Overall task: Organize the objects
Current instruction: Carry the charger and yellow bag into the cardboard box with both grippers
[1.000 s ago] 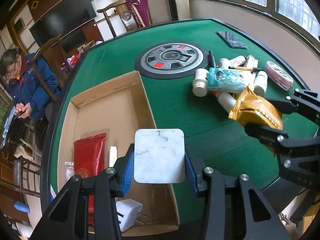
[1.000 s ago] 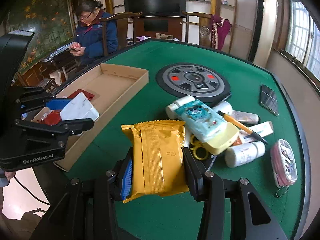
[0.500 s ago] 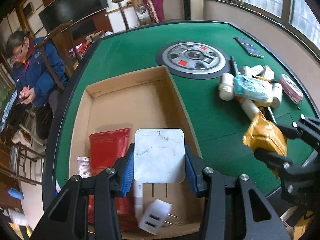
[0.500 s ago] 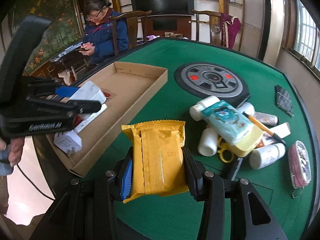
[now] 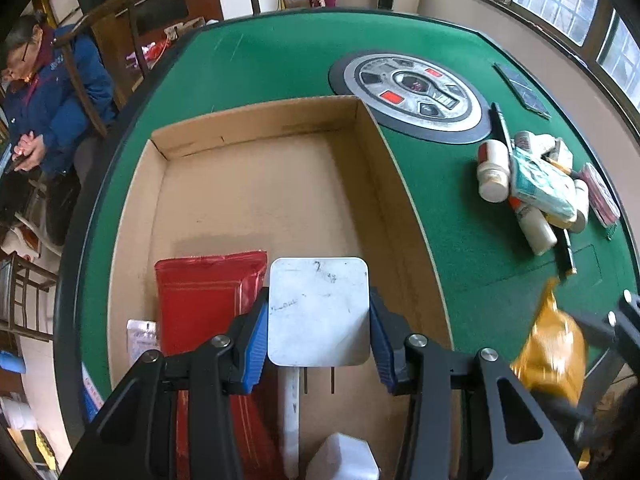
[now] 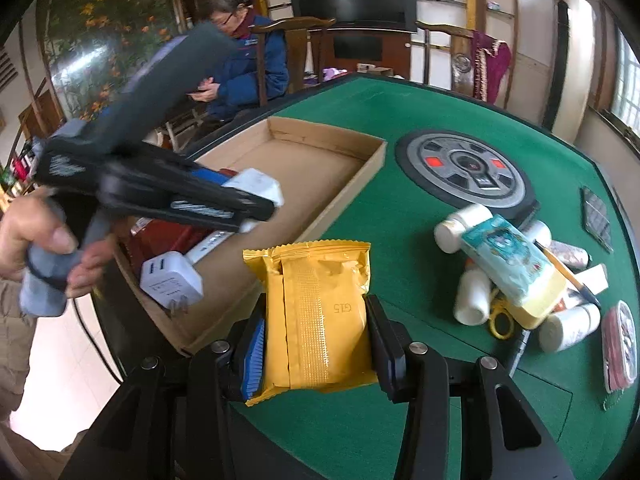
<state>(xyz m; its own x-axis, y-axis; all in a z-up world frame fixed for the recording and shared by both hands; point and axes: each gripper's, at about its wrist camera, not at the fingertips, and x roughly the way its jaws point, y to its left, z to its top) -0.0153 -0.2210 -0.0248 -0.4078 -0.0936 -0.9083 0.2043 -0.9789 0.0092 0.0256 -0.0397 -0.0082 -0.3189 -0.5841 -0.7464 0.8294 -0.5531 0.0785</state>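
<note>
My left gripper is shut on a white square box and holds it above the near end of the cardboard tray. In the tray lie a red packet, a white strip and a white plug adapter. My right gripper is shut on a yellow packet, held over the green table just right of the tray. The left gripper also shows in the right wrist view.
A pile of white bottles, a teal tissue pack, a pencil, yellow scissors and a pink case lies at the right. A round grey console sits mid-table. A seated person is beyond the tray.
My left gripper has moved left over the tray with the white box. My right gripper has drawn back toward the near table edge with the yellow packet.
</note>
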